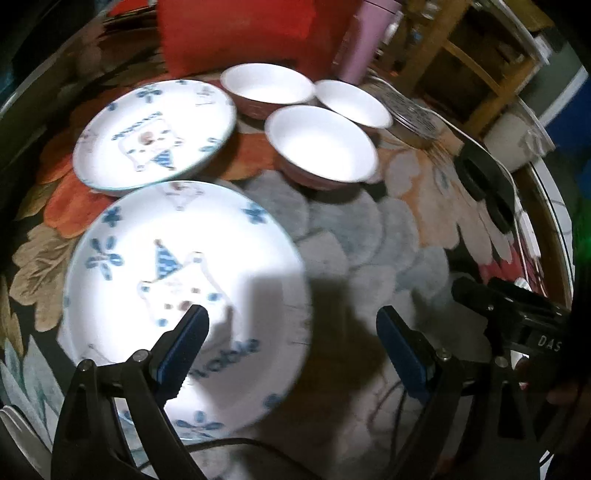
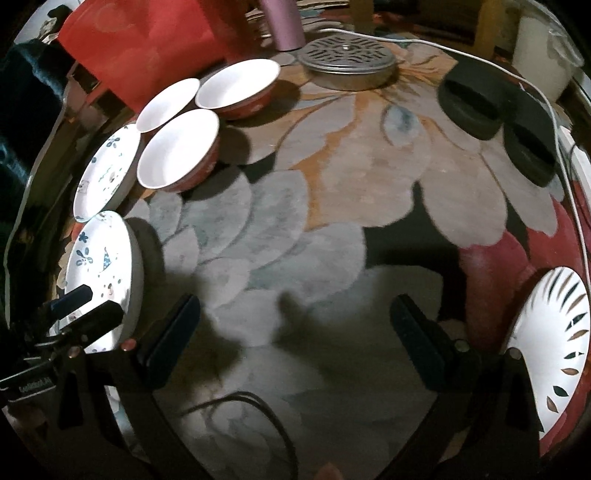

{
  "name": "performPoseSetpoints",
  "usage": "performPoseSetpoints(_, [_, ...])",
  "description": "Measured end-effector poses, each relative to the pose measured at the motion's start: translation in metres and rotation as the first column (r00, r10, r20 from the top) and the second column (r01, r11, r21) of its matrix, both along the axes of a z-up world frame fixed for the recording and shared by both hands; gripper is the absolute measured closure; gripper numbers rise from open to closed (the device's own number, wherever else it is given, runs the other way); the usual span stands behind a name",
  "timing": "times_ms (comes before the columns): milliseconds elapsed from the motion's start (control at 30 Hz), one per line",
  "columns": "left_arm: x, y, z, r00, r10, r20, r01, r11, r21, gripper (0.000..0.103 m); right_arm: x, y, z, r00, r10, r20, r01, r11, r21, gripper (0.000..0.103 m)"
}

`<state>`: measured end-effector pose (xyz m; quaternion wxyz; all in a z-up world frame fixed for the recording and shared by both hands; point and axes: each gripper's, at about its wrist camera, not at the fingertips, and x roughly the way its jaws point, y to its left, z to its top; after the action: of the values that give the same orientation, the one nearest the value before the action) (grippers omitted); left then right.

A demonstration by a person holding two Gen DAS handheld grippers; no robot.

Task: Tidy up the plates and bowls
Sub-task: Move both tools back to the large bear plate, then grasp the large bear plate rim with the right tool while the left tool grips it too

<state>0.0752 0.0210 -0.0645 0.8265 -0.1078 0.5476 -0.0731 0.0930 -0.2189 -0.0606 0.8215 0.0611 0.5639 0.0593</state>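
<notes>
Two white plates with blue drawings lie on the flowered table: a near plate (image 1: 184, 295) and a far plate (image 1: 155, 136). Beyond them stand three red bowls with white insides (image 1: 321, 146), (image 1: 267, 88), (image 1: 352, 103), close together. My left gripper (image 1: 295, 350) is open just above the near plate, its left finger over the plate and its right finger past the plate's right rim. My right gripper (image 2: 295, 332) is open over bare tablecloth, well to the right of the plates, with nothing between its fingers. A third white plate (image 2: 554, 343) with a leaf pattern lies at the right table edge.
At the back stand a red bag (image 2: 140, 44), a pink bottle (image 2: 284, 26) and a round metal grate lid (image 2: 347, 59). Two black round objects (image 2: 472, 107), (image 2: 532, 155) and a white cable (image 2: 554, 110) lie at the right. The table (image 2: 332, 221) is round, its edge near the plates.
</notes>
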Motion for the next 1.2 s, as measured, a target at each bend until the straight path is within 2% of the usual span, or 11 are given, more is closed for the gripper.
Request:
performPoseSetpoints(67, [0.000,0.015,0.001,0.999,0.034,0.010,-0.034,0.999,-0.001,0.007,0.004,0.009,-0.001,1.000,0.007,0.000,-0.007,1.000,0.009,0.000])
performPoseSetpoints(467, [0.001,0.110,-0.007,0.978,0.210,0.005,-0.210,0.976,0.066,0.007,0.023,0.086,-0.007,0.990,0.144,-0.010,-0.143,0.989,0.040,0.000])
performPoseSetpoints(700, [-0.002,0.135,-0.019,0.967,0.252,-0.026,-0.248,0.963,0.108,0.007,0.028,0.114,-0.020,0.984,0.163,-0.073,-0.159,0.985,0.062,0.000])
performPoseSetpoints(900, [-0.002,0.139,-0.033,0.968,0.236,-0.078,-0.227,0.968,0.109,0.007,0.029,0.125,-0.035,0.977,0.169,-0.128,-0.156,0.983,0.101,0.002])
performPoseSetpoints(1133, [-0.003,0.138,-0.038,0.970,0.225,-0.091,-0.217,0.972,0.088,0.007,0.030,0.136,-0.043,0.969,0.185,-0.167,-0.166,0.979,0.118,0.034])
performPoseSetpoints(1200, [-0.002,0.140,-0.038,0.970,0.225,-0.090,-0.217,0.972,0.085,0.012,0.031,0.140,-0.045,0.966,0.196,-0.170,-0.178,0.977,0.118,0.042])
